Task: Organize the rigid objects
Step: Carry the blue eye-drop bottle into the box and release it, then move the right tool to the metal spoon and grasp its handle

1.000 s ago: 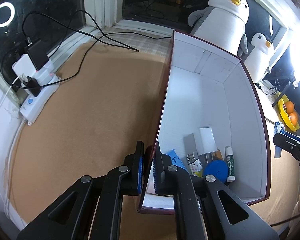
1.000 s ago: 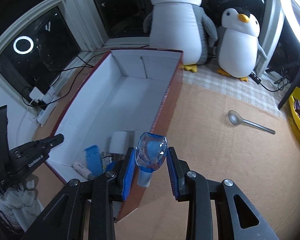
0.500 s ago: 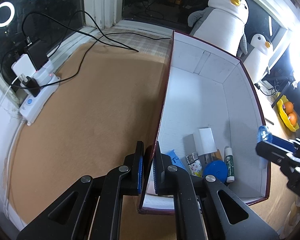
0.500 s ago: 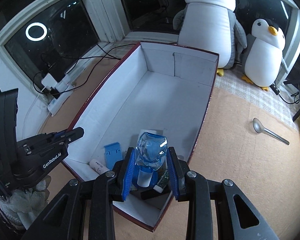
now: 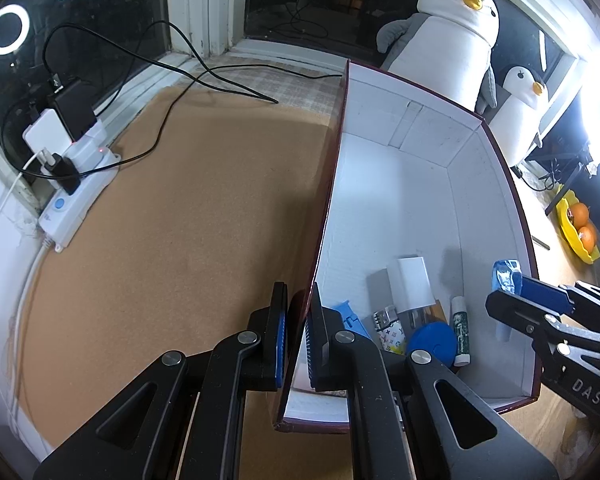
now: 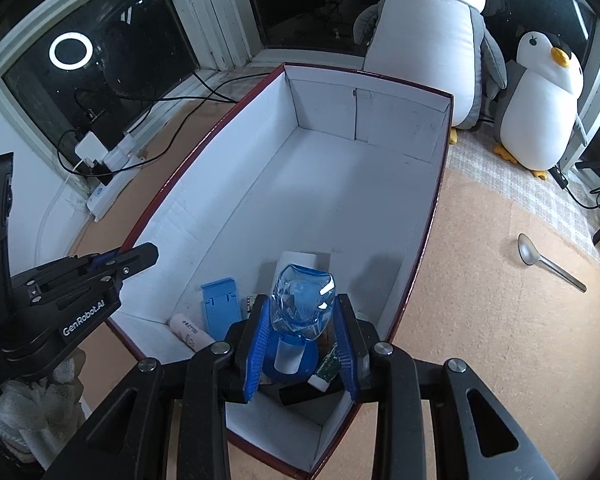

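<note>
A long box (image 5: 400,184) with white inside and dark red outside lies on the tan mat. My left gripper (image 5: 298,332) is shut on its left wall near the front corner, and shows again as the left gripper (image 6: 140,256) in the right wrist view. My right gripper (image 6: 303,310) is shut on a small clear blue bottle (image 6: 302,300), cap downward, held over the box's (image 6: 340,184) near end. Below it lie a blue stand (image 6: 219,304), a white tube (image 6: 190,332), a white block (image 5: 412,284), a blue round lid (image 5: 432,340) and a glue stick (image 5: 460,328).
A metal spoon (image 6: 548,260) lies on the mat right of the box. Two plush penguins (image 6: 432,40) (image 6: 540,104) stand behind the box. A power strip (image 5: 76,196) with cables sits by the window at left. A yellow bowl of oranges (image 5: 578,224) is at far right.
My right gripper has carried the bottle leftward from over the box's right wall to above the items inside, and a little lower. The left gripper has kept still on the wall.
</note>
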